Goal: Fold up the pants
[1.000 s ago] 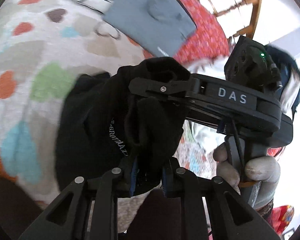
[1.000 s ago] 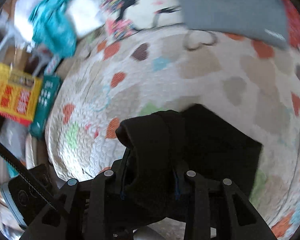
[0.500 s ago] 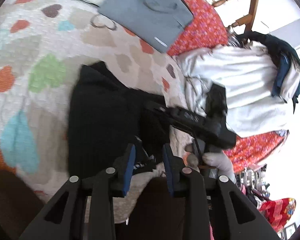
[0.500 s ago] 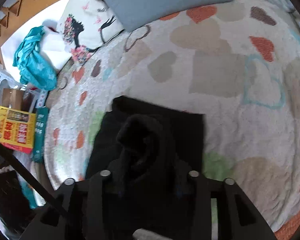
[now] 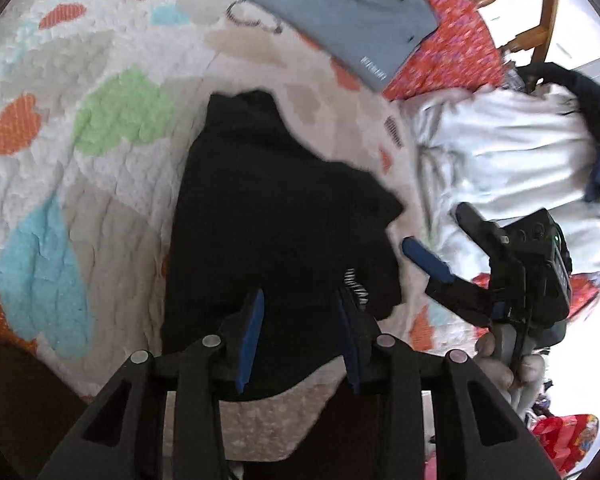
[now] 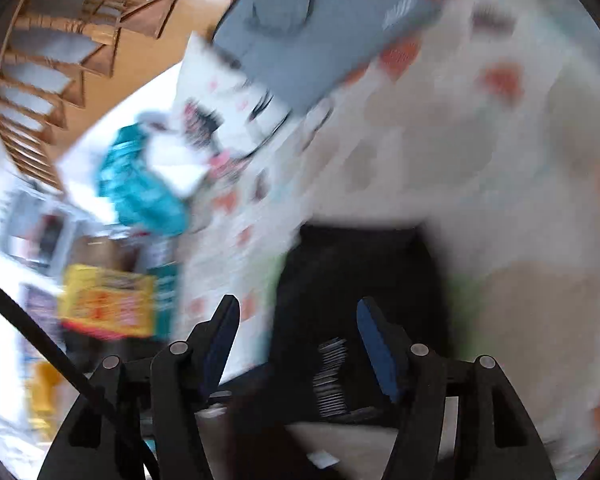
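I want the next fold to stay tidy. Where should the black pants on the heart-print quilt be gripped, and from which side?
Probably the ragged right-hand edge of the black pants, approached from the right where the open right gripper sits; that edge is uneven, while the left edge lies straight.

The left wrist view looks down from close above along its fingers (image 5: 252,332) at the pants (image 5: 276,216) on the quilt (image 5: 80,168), with the right gripper (image 5: 436,256) in at its right edge. The right wrist view, blurred, also faces down past its fingers (image 6: 374,344) at the pants (image 6: 356,272), tilted toward the room's clutter. Both share the pants, quilt (image 6: 520,208) and grey shirt (image 5: 340,12) (image 6: 320,28).
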The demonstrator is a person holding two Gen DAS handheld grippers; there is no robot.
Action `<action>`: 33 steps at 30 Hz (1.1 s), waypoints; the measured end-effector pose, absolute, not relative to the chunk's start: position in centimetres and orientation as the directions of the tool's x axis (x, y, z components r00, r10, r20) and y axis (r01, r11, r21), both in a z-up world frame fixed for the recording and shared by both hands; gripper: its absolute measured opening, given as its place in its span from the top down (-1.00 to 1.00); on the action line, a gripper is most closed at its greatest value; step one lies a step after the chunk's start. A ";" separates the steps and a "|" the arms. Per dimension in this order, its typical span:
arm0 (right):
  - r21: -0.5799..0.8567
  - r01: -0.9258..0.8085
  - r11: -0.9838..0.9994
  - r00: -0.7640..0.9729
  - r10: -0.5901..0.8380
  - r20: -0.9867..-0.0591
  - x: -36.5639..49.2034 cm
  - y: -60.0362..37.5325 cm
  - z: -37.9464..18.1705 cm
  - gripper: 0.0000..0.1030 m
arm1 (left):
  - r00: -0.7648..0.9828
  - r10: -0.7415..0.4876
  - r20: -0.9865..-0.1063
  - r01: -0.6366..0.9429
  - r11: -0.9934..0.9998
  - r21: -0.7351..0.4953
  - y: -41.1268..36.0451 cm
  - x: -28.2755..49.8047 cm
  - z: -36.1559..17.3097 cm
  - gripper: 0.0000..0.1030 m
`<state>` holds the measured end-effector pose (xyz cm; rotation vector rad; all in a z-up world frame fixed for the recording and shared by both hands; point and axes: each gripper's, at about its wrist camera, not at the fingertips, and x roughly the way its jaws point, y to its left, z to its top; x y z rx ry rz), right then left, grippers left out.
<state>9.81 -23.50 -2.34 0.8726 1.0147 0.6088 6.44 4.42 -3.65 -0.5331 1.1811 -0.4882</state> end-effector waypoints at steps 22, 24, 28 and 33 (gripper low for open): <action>0.808 0.036 0.588 0.389 0.736 -0.553 10.8 -25.9 -8.5 -0.56 | 0.297 -0.716 -0.632 0.097 0.681 -0.726 7.2 14.0 -4.7 -0.42; 0.824 0.032 0.566 0.385 0.754 -0.533 11.9 -25.2 -9.2 -0.57 | 0.279 -0.730 -0.624 0.109 0.670 -0.734 6.6 15.2 -5.4 -0.46; 0.834 0.032 0.551 0.393 0.761 -0.517 13.0 -24.1 -9.1 -0.64 | 0.254 -0.761 -0.597 0.112 0.636 -0.764 5.6 16.2 -6.1 -0.81; 0.772 -0.023 0.636 0.367 0.723 -0.585 12.5 -21.8 -8.1 -0.09 | 0.260 -0.660 -0.705 0.179 0.750 -0.636 4.2 15.3 -5.0 -0.20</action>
